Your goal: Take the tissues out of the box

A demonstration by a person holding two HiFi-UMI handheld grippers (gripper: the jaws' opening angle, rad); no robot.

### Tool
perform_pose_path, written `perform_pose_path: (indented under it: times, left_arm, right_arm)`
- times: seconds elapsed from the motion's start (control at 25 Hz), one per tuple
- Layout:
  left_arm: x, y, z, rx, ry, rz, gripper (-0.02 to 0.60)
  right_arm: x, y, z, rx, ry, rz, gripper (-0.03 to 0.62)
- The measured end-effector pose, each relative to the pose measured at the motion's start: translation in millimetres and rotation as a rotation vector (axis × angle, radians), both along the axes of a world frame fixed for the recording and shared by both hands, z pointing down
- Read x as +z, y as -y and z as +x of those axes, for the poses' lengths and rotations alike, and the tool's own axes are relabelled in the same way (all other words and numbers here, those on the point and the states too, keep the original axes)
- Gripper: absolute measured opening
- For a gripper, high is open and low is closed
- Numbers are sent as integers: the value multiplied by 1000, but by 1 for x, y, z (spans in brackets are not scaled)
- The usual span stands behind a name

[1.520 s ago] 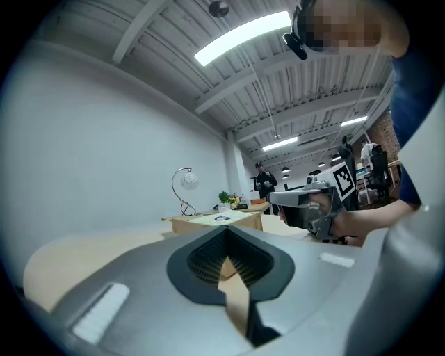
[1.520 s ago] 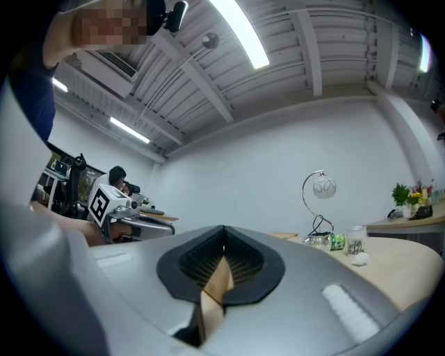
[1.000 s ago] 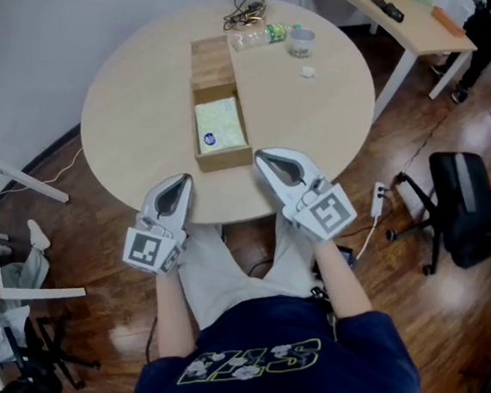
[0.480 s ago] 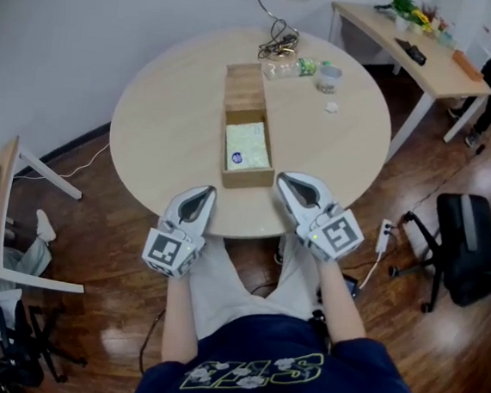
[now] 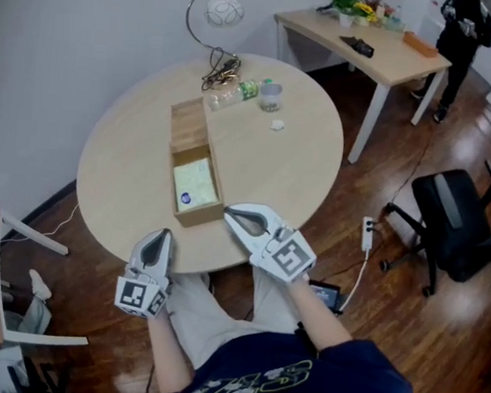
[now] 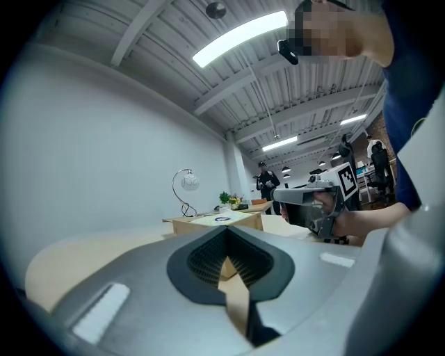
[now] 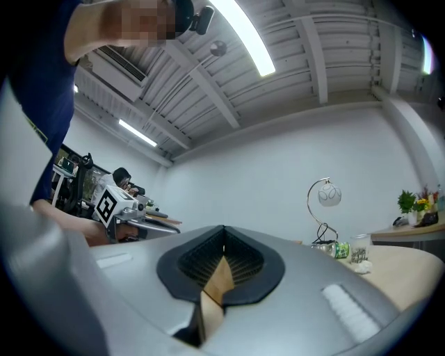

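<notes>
An open wooden box (image 5: 188, 131) lies on the round table (image 5: 128, 163). A pale green tissue pack (image 5: 193, 184) rests in its near half. My right gripper (image 5: 229, 212) is shut and empty, its tip just right of the box's near corner. My left gripper (image 5: 163, 234) hangs at the table's front edge, a little short of the box, shut with nothing in it. In the left gripper view the box (image 6: 215, 223) stands beyond the closed left gripper (image 6: 224, 233). In the right gripper view the right gripper (image 7: 224, 247) has its tips together, with no tissue between them.
A desk lamp (image 5: 220, 12), a lying bottle (image 5: 238, 91), a glass (image 5: 271, 94) and a small crumpled scrap (image 5: 276, 125) sit at the table's far side. An office chair (image 5: 459, 222) stands to the right. A second desk (image 5: 372, 50) with a person (image 5: 460, 31) beside it is behind.
The head view has swung, so the table sits more to the left. Both grippers stay shut near the front edge; the left one has dropped back to the rim.
</notes>
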State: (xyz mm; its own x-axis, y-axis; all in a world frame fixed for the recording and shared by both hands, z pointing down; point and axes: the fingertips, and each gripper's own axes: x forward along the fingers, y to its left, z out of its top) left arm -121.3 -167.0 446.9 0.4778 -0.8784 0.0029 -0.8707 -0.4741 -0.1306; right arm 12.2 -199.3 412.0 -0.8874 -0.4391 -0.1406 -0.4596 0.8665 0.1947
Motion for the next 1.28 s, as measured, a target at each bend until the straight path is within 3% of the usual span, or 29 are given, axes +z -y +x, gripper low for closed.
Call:
perform_pose_path:
  times: [0.4,0.72,1.28]
  left_arm:
    - [-2,-6,24,29,-16,23,2]
    - [-3,-1,18,29,-21,9,2]
    - [-5,-2,22,59,-34,31,2]
  right_arm:
    - [-11,-8,20,1,86,-8,0]
    - [-5,1,14,-10,56,-58,0]
    - [-3,1,14,-21,52,-28,0]
